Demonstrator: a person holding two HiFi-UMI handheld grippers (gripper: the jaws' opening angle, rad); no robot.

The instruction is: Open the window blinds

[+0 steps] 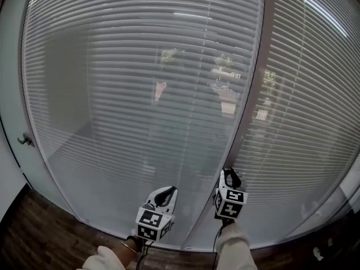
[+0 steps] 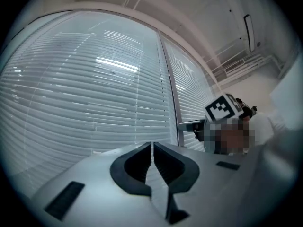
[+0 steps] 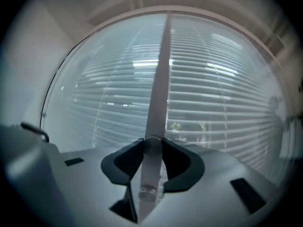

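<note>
White horizontal window blinds (image 1: 140, 94) fill the view behind curved-looking glass, their slats tilted enough that trees and buildings show through. My right gripper (image 1: 230, 176) is held level against the dividing post. In the right gripper view a pale translucent wand (image 3: 150, 169) with a capped lower end hangs between the jaws of the right gripper (image 3: 152, 148). The jaws stand wide on either side of it, and I see no squeeze. My left gripper (image 1: 167, 193) sits lower left of it. The left gripper (image 2: 152, 145) has its tips together and holds nothing.
A grey vertical post (image 1: 256, 83) separates the left blind from a second blind (image 1: 304, 122) on the right. A dark door handle (image 1: 23, 140) sticks out at the far left wall. Dark wood floor (image 1: 45, 229) runs below the window.
</note>
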